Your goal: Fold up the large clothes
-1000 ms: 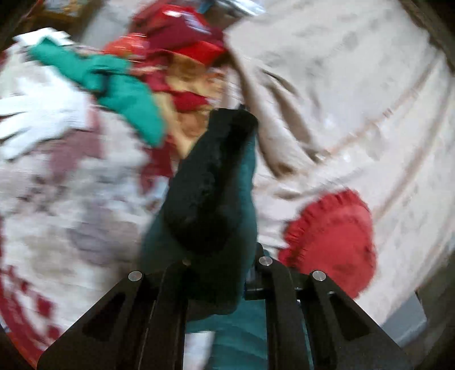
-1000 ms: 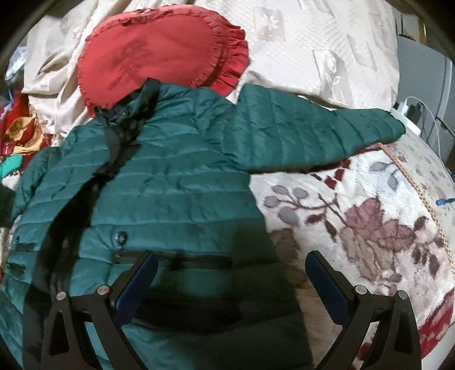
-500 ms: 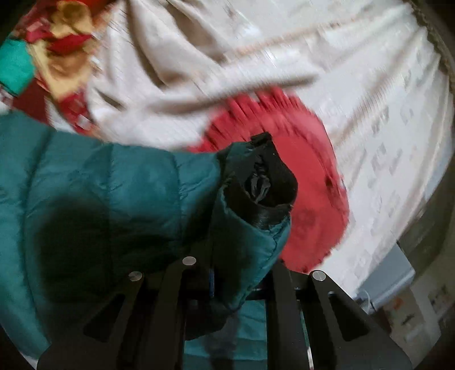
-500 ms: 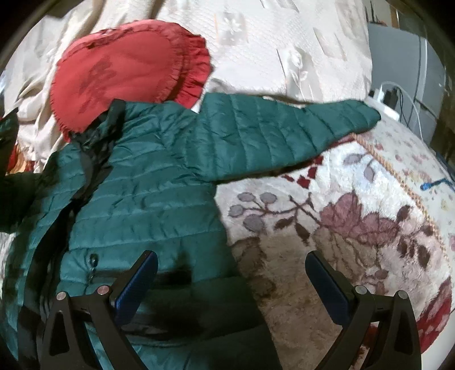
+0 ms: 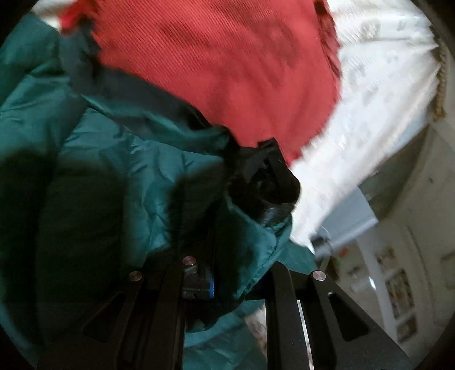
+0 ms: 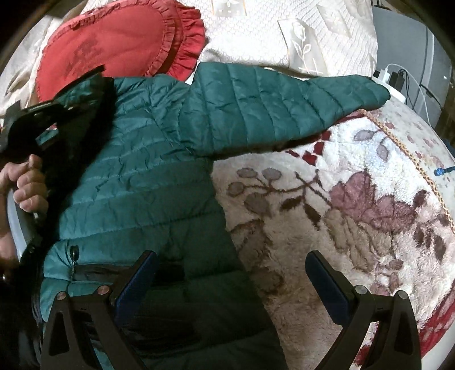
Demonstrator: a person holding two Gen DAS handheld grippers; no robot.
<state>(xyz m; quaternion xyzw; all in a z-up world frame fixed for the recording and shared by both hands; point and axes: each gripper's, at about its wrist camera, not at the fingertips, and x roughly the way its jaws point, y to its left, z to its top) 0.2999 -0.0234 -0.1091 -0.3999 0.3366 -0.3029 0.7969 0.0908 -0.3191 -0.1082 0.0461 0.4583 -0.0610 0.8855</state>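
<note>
A dark green quilted jacket (image 6: 159, 170) lies face up on a floral blanket (image 6: 341, 199). Its far sleeve (image 6: 284, 113) stretches out to the right. My left gripper (image 5: 236, 270) is shut on the jacket's other sleeve, whose black-lined cuff (image 5: 264, 182) sticks out past the fingers, over the jacket body (image 5: 113, 170). In the right wrist view that left gripper (image 6: 57, 113) hangs over the jacket's collar side, held by a hand (image 6: 28, 185). My right gripper (image 6: 230, 273) is open above the jacket's lower edge, nothing between its fingers.
A red frilled cushion (image 6: 119, 42) lies just beyond the collar, filling the top of the left wrist view (image 5: 227, 71). A cream bedspread (image 6: 284, 25) lies behind it. A white charger with cables (image 6: 389, 75) and a grey box (image 6: 403, 37) sit past the bed's far right corner.
My left gripper has swung the held sleeve from the clothes pile side across over the jacket toward the red cushion, and has entered the right wrist view. The right gripper has drifted slightly.
</note>
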